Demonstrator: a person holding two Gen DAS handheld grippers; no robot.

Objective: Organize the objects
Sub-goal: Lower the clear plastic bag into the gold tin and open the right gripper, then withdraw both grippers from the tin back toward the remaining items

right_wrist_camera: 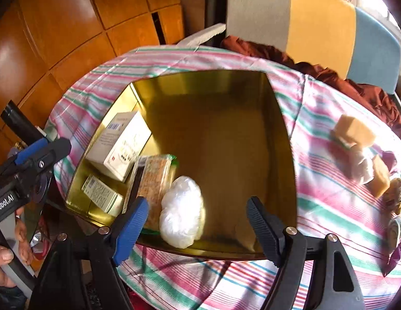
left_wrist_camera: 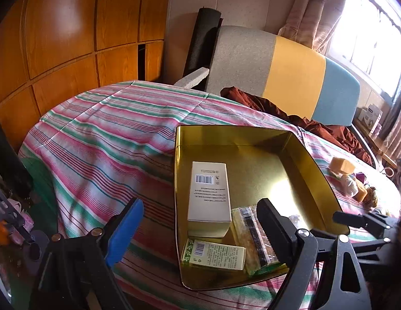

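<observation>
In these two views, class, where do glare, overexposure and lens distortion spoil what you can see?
Left wrist view: glare whitens the gold tin's floor; the window is blown out. Right wrist view: fisheye bends the wooden panels; the white plastic bag looks washed out.

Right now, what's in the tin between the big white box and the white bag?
A flat snack packet lies between the white box and the white bag, inside the gold tin. The right wrist view shows it best.

A gold-lined tin at frame centre sits on a pink, green and white striped cloth, holding a cream box and a white plastic-wrapped bundle, beneath a grey, yellow and blue headboard at upper right.
</observation>
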